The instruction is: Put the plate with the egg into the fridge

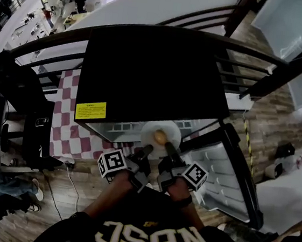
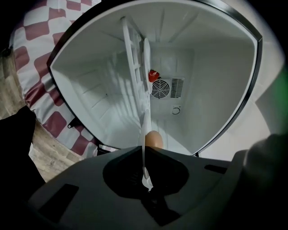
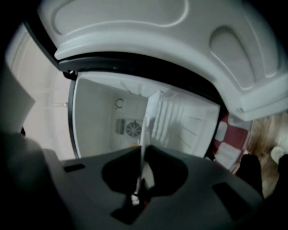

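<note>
Left gripper and right gripper sit side by side, each clamped on the near rim of the plate. In the left gripper view the jaws press together on the thin white plate, seen edge-on and running straight ahead from between them. The right gripper view shows the same: the jaws are closed on the plate's rim.

The egg lies on the plate just beyond both sets of jaws, a little nearer the right gripper. From the left gripper it shows as a brown dome right past the jaw tips.

Ahead of the grippers, the plate is held at the open front of the fridge. Its white inside fills the left gripper view. A wire shelf runs deep into it, and a round fan grille sits on the back wall with a small red part beside it. The right gripper sees the same grille and the ribbed side wall.

To the right of the right gripper, the door stands swung open with its white inner side showing.

On the fridge's black top, off to the left of the grippers, is a yellow label. Farther left is red-and-white checkered cloth.
</note>
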`<action>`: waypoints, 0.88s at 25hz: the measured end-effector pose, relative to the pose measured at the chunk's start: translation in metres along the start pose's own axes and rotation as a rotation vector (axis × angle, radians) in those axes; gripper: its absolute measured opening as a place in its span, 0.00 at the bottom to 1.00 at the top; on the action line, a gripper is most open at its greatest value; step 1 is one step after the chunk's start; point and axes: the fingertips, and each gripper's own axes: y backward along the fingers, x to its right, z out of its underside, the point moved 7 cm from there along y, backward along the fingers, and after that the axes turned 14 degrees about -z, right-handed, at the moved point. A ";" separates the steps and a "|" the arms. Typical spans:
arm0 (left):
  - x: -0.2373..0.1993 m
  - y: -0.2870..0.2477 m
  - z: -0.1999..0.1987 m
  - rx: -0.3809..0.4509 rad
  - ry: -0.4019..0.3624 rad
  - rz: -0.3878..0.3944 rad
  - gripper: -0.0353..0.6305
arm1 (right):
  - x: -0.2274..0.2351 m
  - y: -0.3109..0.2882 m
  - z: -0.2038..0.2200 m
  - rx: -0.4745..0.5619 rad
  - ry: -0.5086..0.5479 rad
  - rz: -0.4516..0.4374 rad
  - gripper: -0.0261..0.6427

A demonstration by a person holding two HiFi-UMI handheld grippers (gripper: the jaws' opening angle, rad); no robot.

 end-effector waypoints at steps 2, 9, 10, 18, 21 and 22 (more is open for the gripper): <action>0.000 -0.006 -0.003 -0.006 0.000 -0.007 0.10 | 0.003 -0.002 -0.003 0.009 0.001 0.017 0.10; 0.009 -0.025 -0.015 -0.012 -0.019 -0.025 0.10 | 0.009 -0.018 -0.016 0.053 -0.008 -0.002 0.10; 0.010 -0.027 -0.017 -0.011 -0.021 -0.025 0.10 | 0.008 -0.020 -0.018 0.056 -0.005 0.002 0.10; 0.016 -0.034 -0.029 0.003 -0.014 -0.016 0.10 | 0.011 -0.033 -0.022 0.078 -0.006 0.001 0.10; 0.015 -0.036 -0.034 0.009 -0.010 -0.018 0.10 | 0.016 -0.039 -0.023 0.083 -0.009 -0.016 0.10; 0.015 -0.036 -0.036 0.010 -0.009 -0.019 0.10 | 0.016 -0.041 -0.022 0.084 -0.009 -0.017 0.10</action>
